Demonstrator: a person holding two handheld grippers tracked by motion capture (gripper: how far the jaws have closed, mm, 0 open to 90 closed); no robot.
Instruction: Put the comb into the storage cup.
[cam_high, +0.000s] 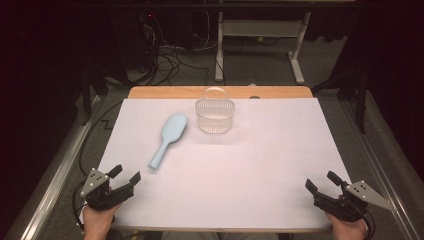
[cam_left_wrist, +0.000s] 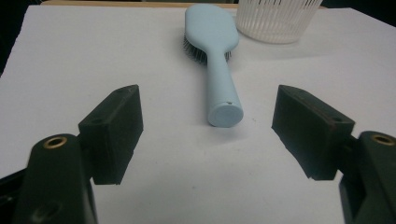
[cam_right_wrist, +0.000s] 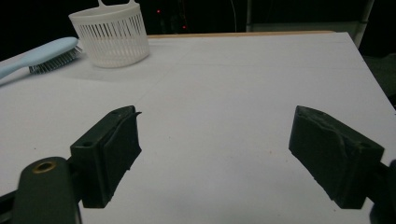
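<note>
A light blue hairbrush (cam_high: 168, 137) lies bristles down on the white sheet, its handle end toward the near left. Behind it to the right stands a small white slatted basket (cam_high: 215, 115) with a handle. My left gripper (cam_high: 125, 176) rests at the near left corner, open and holding nothing, a little short of the brush handle (cam_left_wrist: 224, 91). At the near right corner my right gripper (cam_high: 322, 182) is open too, nothing between its jaws. In the right gripper view the basket (cam_right_wrist: 112, 37) and brush (cam_right_wrist: 39, 56) sit far off at the upper left.
The white sheet (cam_high: 280, 160) covers a wooden table whose far edge (cam_high: 165, 92) shows. Beyond it are desk legs and cables on the floor. Metal rails run along both sides of the table.
</note>
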